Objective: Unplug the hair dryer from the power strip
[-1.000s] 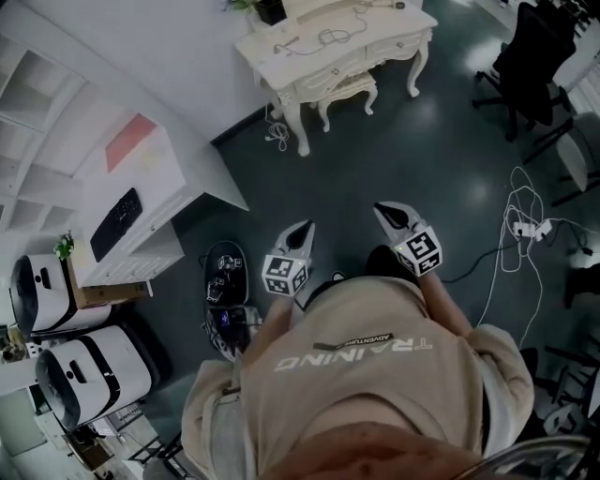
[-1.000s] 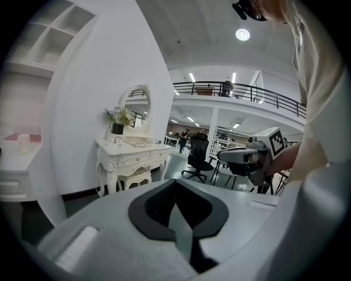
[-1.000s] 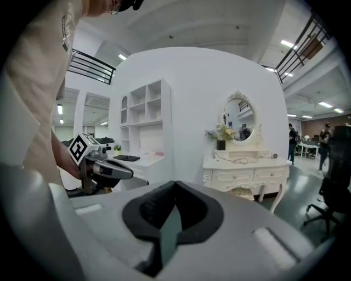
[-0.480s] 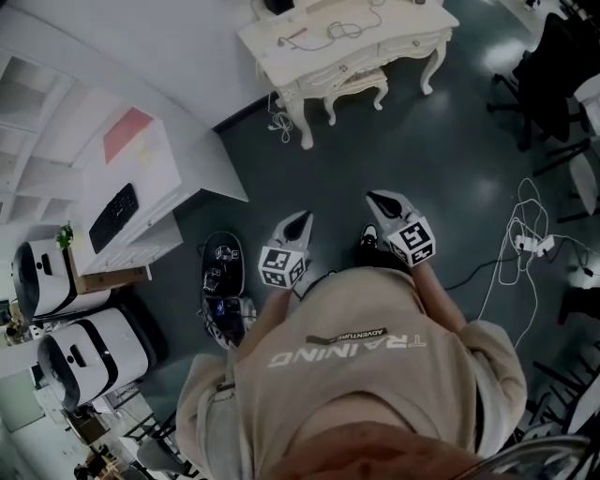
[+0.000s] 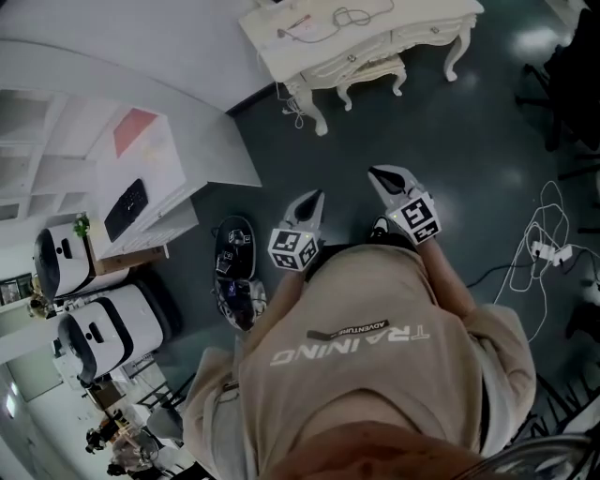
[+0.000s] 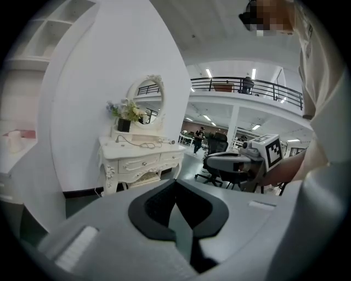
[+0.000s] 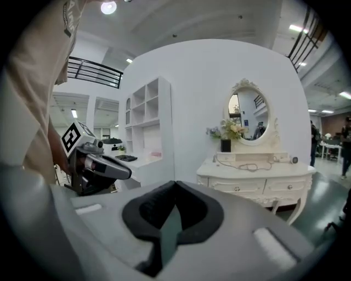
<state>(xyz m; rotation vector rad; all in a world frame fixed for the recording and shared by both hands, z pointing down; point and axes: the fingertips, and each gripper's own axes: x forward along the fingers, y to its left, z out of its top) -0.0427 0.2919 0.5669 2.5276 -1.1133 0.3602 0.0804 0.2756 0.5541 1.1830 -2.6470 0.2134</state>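
Note:
A white dressing table [image 5: 375, 42] stands at the far wall with a thin cable [image 5: 352, 16] looped on its top. That table [image 6: 140, 159] and cable [image 6: 143, 145] show in the left gripper view, and the table [image 7: 255, 178] and cable [image 7: 241, 164] in the right gripper view too. I cannot make out a hair dryer or a power strip. My left gripper [image 5: 317, 194] and right gripper [image 5: 375, 172] are held side by side in front of the person, well short of the table. Both are shut with nothing between the jaws.
A white shelf unit [image 5: 141, 178] stands at the left, with white machines [image 5: 103, 337] below it and a black device [image 5: 234, 272] on the floor. A stool [image 5: 370, 75] sits under the table. Loose white cables [image 5: 548, 248] lie at the right, near an office chair [image 5: 577, 75].
The person has stepped towards the dressing table, so the floor and furniture slid in the head view. Both grippers stayed shut and side by side.

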